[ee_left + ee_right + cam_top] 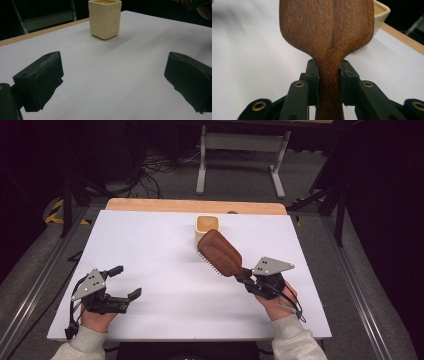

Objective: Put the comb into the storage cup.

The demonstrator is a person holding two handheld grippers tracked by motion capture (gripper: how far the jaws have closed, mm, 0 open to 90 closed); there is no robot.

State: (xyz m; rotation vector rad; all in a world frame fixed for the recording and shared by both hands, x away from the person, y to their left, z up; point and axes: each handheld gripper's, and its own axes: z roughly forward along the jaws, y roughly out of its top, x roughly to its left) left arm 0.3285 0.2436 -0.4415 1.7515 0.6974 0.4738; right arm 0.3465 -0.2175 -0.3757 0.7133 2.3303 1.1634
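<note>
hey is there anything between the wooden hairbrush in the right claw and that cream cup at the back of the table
Nothing visible does. The right claw grips the hairbrush by its handle, with the head raised and pointing toward the cup. The brush head overlaps the cup's near side in the high view, and the white table around them is bare.

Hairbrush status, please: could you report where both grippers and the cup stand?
Right gripper shut on hairbrush handle, brush lifted. Left gripper open, nothing between its fingers. Cream cup upright just beyond brush head; path clear.
</note>
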